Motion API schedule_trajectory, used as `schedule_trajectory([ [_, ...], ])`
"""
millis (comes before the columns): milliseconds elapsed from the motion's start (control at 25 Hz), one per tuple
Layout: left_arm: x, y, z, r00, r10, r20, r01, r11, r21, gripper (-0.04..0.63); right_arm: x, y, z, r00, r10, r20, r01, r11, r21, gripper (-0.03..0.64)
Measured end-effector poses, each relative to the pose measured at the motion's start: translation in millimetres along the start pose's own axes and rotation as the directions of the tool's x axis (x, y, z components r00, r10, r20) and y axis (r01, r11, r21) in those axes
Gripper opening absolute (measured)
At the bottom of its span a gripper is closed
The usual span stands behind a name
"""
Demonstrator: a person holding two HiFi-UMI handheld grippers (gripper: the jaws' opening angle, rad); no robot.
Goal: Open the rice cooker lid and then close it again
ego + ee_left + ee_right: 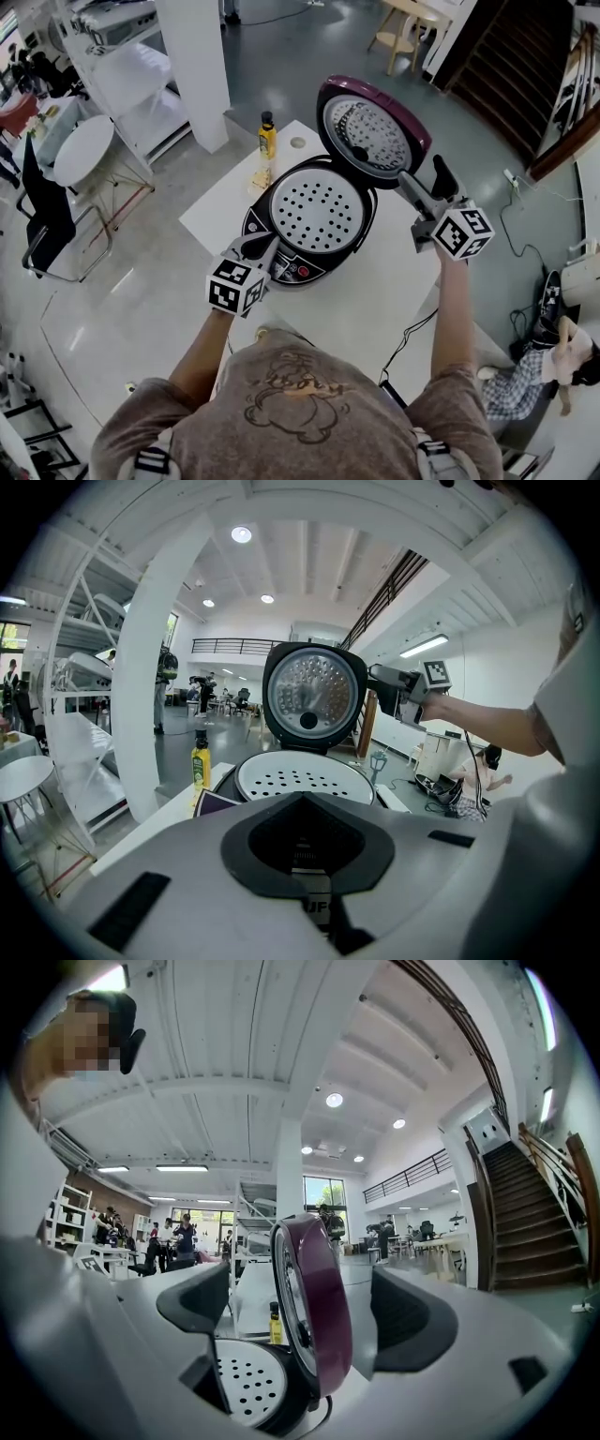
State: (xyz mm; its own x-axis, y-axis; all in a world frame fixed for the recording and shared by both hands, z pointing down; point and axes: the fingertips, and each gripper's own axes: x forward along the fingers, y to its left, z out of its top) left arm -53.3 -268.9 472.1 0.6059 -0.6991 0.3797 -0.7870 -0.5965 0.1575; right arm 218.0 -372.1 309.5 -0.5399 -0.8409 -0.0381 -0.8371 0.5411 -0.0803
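A dark maroon, rounded rice cooker [298, 270] stands about mid-desk on a white desk [375, 300]. Its domed maroon lid [370, 131] is swung up at the far side and stands nearly upright, its silvery dimpled inner face turned toward the person. The open pot shows a white round tray pierced with holes [319, 208].

The left gripper [261, 246] is at the cooker's front, by the control panel, pointing slightly downward. In the left gripper view its fingers [305, 841] are clenched together with nothing visible between them; whether the tips touch the cooker cannot be told.

The right gripper [424, 183] is held level at the lid's right edge. In the right gripper view its fingers [302, 1302] are released and spread wide. The lid's rim [328, 1307] stands edge-on between them, clear of both pads.

A small yellow bottle with a dark cap [267, 139] stands upright near the desk's far left edge, just beside the cooker. A black cable [408, 336] trails off the near right edge.
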Motion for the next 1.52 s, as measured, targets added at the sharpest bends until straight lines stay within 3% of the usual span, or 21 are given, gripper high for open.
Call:
schedule_trajectory([
  [480,-2.6,-1.0,2.6,1.0,0.01,0.004,-0.01,1.0,0.005,0.02,20.9,14.9,0.0,0.999,0.039,-0.018,-0.039,0.999,-0.016,0.468],
  [1120,-1.7,-1.0,1.8,1.0,-0.004,0.003,0.004,1.0,-0.003,0.02,18.8,16.7,1.1,1.0,0.014,0.021,-0.014,1.0,0.021,0.448],
  [1520,-2.1,-0.4,2.2,1.0,0.006,0.008,-0.006,1.0,0.004,0.02,12.1,37.4,-1.8,0.999,0.04,0.021,-0.04,0.999,0.003,0.448],
])
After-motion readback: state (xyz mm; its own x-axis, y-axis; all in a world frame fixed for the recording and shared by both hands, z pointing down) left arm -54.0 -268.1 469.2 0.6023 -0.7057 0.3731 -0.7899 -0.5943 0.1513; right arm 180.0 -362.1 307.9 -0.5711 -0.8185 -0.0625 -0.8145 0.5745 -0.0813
